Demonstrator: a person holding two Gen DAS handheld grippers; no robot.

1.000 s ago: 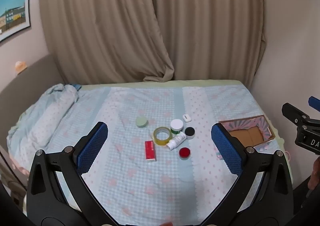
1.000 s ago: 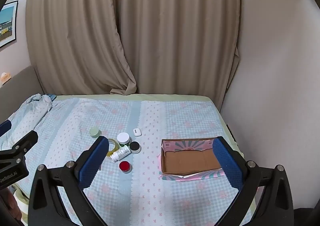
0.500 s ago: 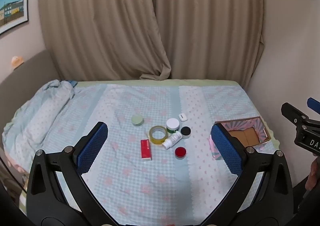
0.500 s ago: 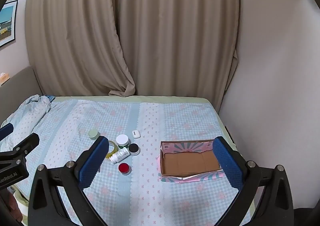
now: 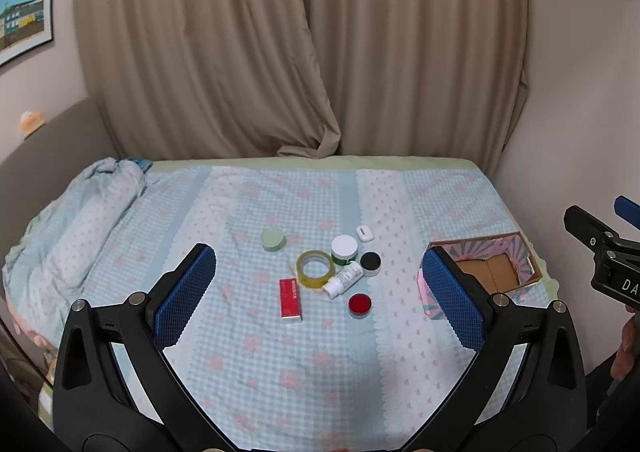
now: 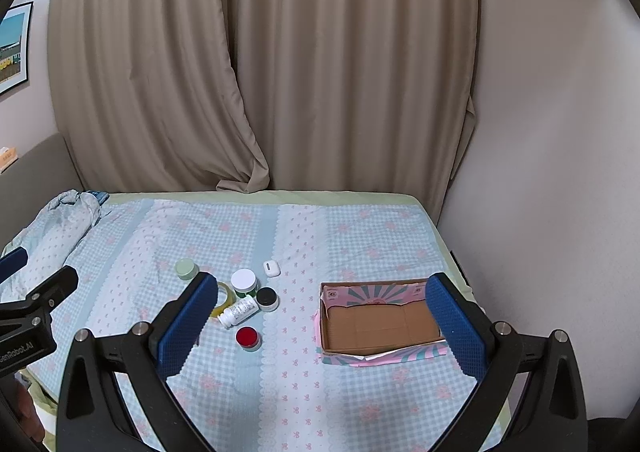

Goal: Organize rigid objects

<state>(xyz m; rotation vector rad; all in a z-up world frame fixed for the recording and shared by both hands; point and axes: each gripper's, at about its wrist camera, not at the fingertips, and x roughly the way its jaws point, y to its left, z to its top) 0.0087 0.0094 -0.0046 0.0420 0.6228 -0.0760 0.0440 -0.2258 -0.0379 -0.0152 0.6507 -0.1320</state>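
A cluster of small items lies mid-bed: a red box (image 5: 290,299), a tape roll (image 5: 315,269), a white bottle (image 5: 343,281) on its side, a red-lidded jar (image 5: 360,304), a black-lidded jar (image 5: 370,263), a white-lidded jar (image 5: 344,249), a pale green jar (image 5: 273,240) and a small white case (image 5: 364,233). An open cardboard box (image 6: 380,324) with pink patterned sides sits to their right, with nothing in it. My left gripper (image 5: 320,292) and right gripper (image 6: 324,324) are both open and empty, held above the near bed edge.
The bed (image 6: 360,236) has a blue checked cover. A bundled quilt (image 5: 72,236) lies at its left. Beige curtains (image 5: 304,52) hang behind and a wall (image 6: 560,172) stands close on the right.
Both views have shifted slightly, with the bed and items sitting a little lower and farther. Both grippers stay open and no item has moved.
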